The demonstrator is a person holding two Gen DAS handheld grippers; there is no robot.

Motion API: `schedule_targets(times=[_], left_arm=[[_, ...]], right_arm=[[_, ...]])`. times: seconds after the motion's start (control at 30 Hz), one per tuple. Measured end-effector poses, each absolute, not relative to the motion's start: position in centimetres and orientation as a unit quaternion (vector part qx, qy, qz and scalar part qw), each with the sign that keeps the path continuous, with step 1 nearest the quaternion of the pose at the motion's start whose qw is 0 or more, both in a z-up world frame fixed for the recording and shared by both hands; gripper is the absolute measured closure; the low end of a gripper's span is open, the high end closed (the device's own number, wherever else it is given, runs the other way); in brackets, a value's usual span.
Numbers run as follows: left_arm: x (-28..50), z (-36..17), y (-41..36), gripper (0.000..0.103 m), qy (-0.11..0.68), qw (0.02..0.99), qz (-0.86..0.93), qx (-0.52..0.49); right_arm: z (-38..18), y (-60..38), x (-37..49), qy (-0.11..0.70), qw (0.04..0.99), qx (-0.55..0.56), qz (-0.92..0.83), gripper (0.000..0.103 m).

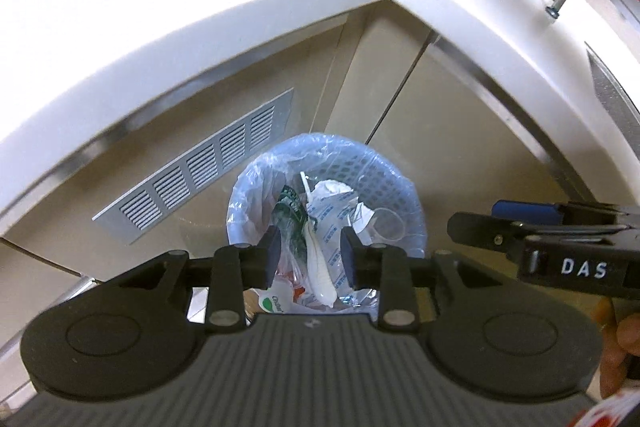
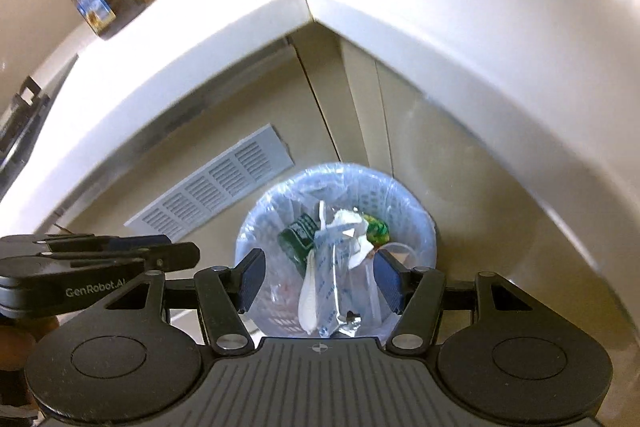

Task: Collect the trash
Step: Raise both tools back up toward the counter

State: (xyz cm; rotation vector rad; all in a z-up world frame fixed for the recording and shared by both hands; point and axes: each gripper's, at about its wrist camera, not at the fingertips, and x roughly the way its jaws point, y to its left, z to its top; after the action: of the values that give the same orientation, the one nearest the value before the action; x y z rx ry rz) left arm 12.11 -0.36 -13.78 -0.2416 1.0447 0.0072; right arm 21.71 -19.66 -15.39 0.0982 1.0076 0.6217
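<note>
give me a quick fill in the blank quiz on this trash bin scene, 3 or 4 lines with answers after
1. The trash bin is lined with a clear ____ bag.
2. The long utensil lying on top of the trash is a white plastic ____.
3. The bin stands on the floor in the inner ____ of the white countertop.
4. The left gripper and the right gripper both hang above the bin, each holding ____.

Missing words: plastic; spoon; corner; nothing

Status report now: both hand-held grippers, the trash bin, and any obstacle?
Left hand-held gripper open, empty. Right hand-held gripper open, empty. Trash bin below in counter corner, lined, holding wrappers and white spoon. Nothing in the way.
</note>
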Motion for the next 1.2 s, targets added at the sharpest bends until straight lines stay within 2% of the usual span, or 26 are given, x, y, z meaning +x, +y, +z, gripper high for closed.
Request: schedule_targets(times=[0.2,0.4,0.47,0.73,0.87,1.2], left_arm=[[11.7,-11.0,-0.1,0.065,0.47,0.876,-0.003,-0.104],[12.2,-7.7,0.6,0.049,0.431,0.897,-0.006,-0.094],[12.5,-6.7,0.8,0.04,0.419,0.903,-0.007,-0.093],[14.3,-3.0,1.8,0.017,0.369,0.925,-0.009,-0.092],[15.6,-1.4,2.3,0.009,0.346,0.934,-0.009,-0.089],[20.6,0.5,0.8,0.0,0.307,0.948,-0.013,-0.085]], right_arm=[[-11.9,-20.0,20.6,0.428,0.845,0.037,0.319,0.039],[-7.9,-20.4,19.9,0.358,0.875,0.024,0.325,0.034],[-6.9,-20.7,20.0,0.34,0.884,0.027,0.319,0.032],[-4.1,-22.4,22.1,0.297,0.917,0.052,0.26,0.028],[-2.9,-23.4,23.2,0.286,0.932,0.046,0.218,0.028],[-1.3,-26.2,24.6,0.266,0.952,0.017,0.153,0.028]])
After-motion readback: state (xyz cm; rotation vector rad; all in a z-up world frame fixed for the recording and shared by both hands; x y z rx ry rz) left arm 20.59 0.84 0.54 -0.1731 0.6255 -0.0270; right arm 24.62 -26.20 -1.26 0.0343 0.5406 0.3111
